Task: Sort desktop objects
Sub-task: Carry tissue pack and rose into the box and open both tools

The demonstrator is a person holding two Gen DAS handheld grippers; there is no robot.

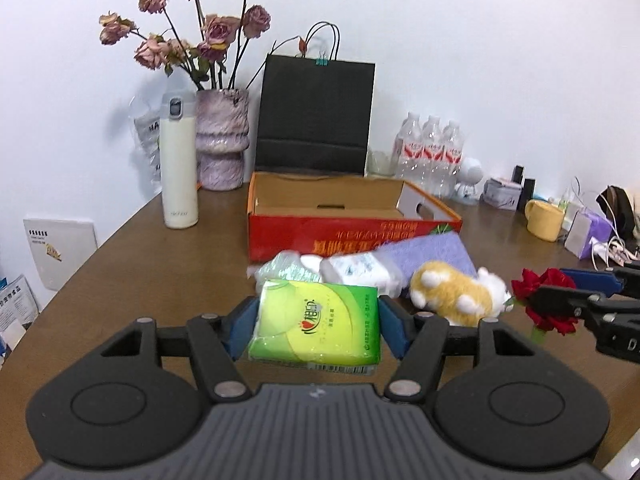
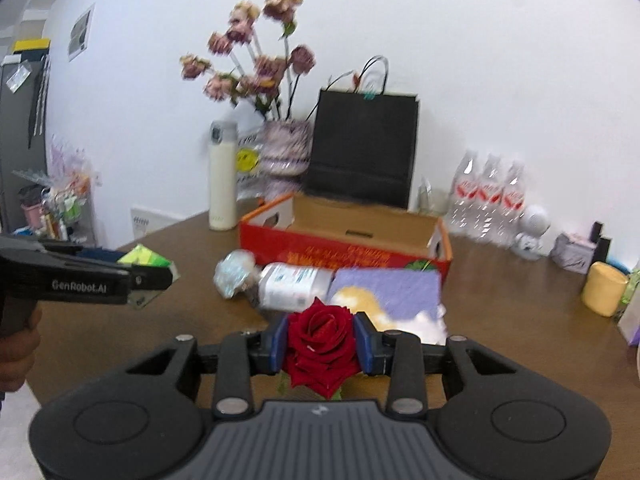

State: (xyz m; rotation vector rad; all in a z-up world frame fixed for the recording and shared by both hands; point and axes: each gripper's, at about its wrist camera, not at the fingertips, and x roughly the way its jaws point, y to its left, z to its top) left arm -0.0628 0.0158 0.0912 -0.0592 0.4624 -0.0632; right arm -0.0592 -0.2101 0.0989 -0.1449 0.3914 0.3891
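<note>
Both picks look done: left gripper (image 1: 318,326) clamps the tissue pack (image 1: 316,322), right gripper (image 2: 322,344) pinches the rose (image 2: 320,342). Next I'd guess carrying both over the red box (image 1: 344,236) just behind and dropping them in.

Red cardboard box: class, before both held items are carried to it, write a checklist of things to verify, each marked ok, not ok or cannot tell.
1. Left hand-held gripper clamps the green tissue pack squarely: ok.
2. Right hand-held gripper grips the red rose by its bloom: ok.
3. Red cardboard box is open on top: ok.
4. Box floor is free of other items: cannot tell, the near wall hides part of it.
5. Path over the plush toy and the plastic bottle is clear of both: cannot tell.
</note>
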